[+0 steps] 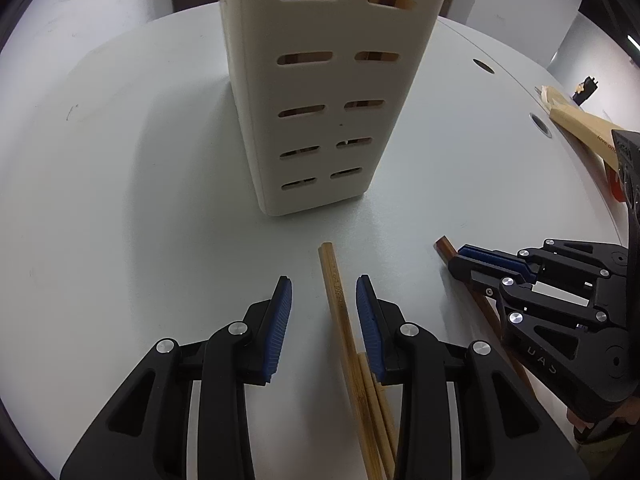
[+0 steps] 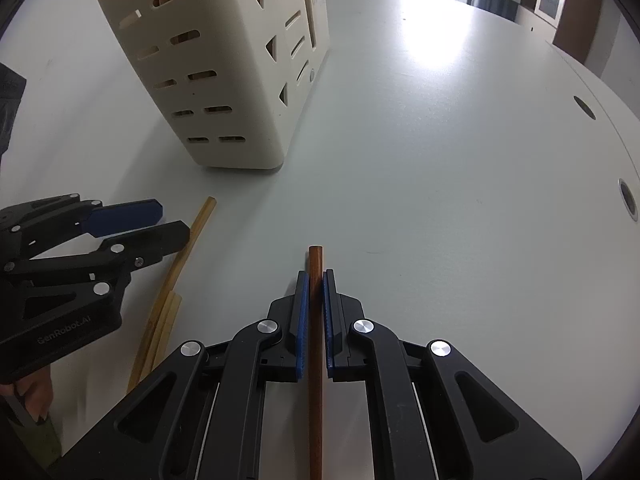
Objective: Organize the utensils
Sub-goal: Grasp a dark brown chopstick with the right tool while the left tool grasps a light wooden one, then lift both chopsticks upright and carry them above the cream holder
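A cream slotted utensil holder [image 1: 320,92] stands on the white table; it also shows in the right wrist view [image 2: 216,68]. My left gripper [image 1: 324,296] is open, its fingers on either side of light bamboo chopsticks [image 1: 340,312] lying on the table. These chopsticks show in the right wrist view [image 2: 188,248] beside the left gripper [image 2: 160,220]. My right gripper [image 2: 315,284] is shut on a dark brown chopstick [image 2: 316,264], whose end shows in the left wrist view [image 1: 445,247] by the right gripper [image 1: 464,260].
The white round table [image 2: 440,140] has cable holes [image 2: 584,107] near its right edge. A wooden utensil [image 1: 580,124] lies at the table's right edge in the left wrist view. Wooden items show through the holder's slots.
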Tool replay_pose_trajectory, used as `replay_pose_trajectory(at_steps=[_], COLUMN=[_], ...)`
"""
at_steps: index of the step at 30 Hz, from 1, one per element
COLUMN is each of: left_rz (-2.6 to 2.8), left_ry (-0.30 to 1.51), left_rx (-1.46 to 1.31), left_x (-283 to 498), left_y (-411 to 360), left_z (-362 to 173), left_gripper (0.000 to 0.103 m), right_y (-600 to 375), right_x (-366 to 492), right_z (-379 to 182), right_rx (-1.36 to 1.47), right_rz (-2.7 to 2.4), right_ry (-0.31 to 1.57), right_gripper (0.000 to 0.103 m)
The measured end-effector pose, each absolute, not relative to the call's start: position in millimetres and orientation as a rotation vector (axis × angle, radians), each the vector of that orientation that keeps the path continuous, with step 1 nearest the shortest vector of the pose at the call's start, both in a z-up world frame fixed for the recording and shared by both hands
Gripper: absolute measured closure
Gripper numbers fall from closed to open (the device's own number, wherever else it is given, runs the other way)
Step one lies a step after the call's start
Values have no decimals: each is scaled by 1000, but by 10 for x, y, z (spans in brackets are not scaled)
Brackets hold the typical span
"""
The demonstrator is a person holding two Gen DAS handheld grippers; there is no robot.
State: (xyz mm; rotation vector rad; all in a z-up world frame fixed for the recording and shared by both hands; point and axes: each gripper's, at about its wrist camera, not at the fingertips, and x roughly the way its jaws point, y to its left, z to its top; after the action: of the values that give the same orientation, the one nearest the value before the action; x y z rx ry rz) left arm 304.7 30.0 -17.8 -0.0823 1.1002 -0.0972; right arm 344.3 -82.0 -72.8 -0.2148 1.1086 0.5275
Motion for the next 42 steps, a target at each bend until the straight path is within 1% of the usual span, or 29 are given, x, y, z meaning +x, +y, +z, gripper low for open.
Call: replay_pose_trajectory(at_steps=[3,5,6,7,10,16,21,31,35,36,42], left_rz=[-100,-80,-72,-74,-77,-64,-56,-47,-60,-70,-74], left_ry=[1129,1122,1122,1124,1132,1144,1070,798,759,754,687], left_rx=[-52,-13,-1,1,22,23,-16,-88,-84,-91,-94], left_x=[3078,3075,3071,3082,3097,3146,3042,2619,2569,2566,2474], left_y=[202,128,105,66,14,24,159,314,297,305,349], left_z=[-255,-266,-262,-262,-263,-254,-32,842,976,996,1187], left_gripper=[72,76,81,88,94,97,97,97,97,97,97], right_y=[-820,-790,-780,-786,-764,-704,-673,-653,-713,-822,-903], right_x=[3418,3399,3388,3376,3352,3313,3241,3049,3030,2976,2907], right_z=[-764,-778,-786,-800,-815,-833,-664,147,311,465,753], right_rx=[-213,-209,-209,-209,-211,-187,-154,-113,-126,-125,-107], right_rz=[530,532,533,534,535,541,552,614,638,639,646], right_ry=[1106,1102,1100,1097,1092,1092,1043,817,749,731,627], right_gripper=[95,95,95,95,95,95,95,95,95,95,95])
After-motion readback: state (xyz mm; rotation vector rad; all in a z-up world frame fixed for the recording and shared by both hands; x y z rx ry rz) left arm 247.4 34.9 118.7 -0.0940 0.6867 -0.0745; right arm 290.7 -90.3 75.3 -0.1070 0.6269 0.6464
